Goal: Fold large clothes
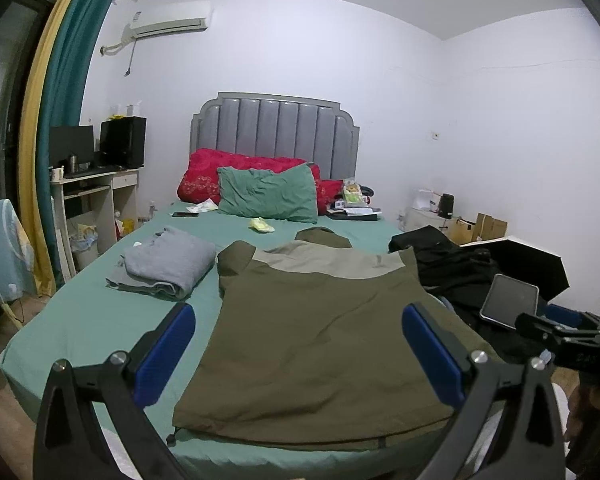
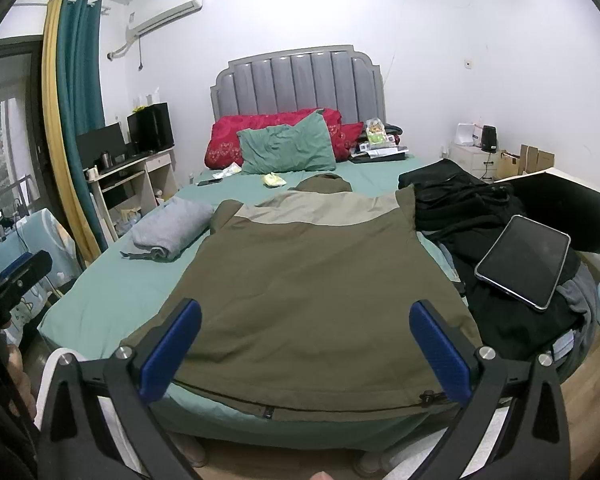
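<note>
headboard point(image 1: 276, 128): grey, padded, upright against the white wall
pillows: red one point(image 1: 204, 176) at the back, green one point(image 1: 268, 194) leaning on it
tablet point(image 2: 524, 260): dark screen up, lying on a black heap point(image 2: 460, 200) along the bed's right side
phone point(image 1: 185, 214): flat on the green sheet point(image 1: 92, 320), near the pillows
desk point(image 1: 96, 188): left of the bed, monitor point(image 1: 71, 144) on top
curtains point(image 2: 78, 80): teal and yellow, drawn together
air conditioner point(image 1: 172, 20): high on the wall
</note>
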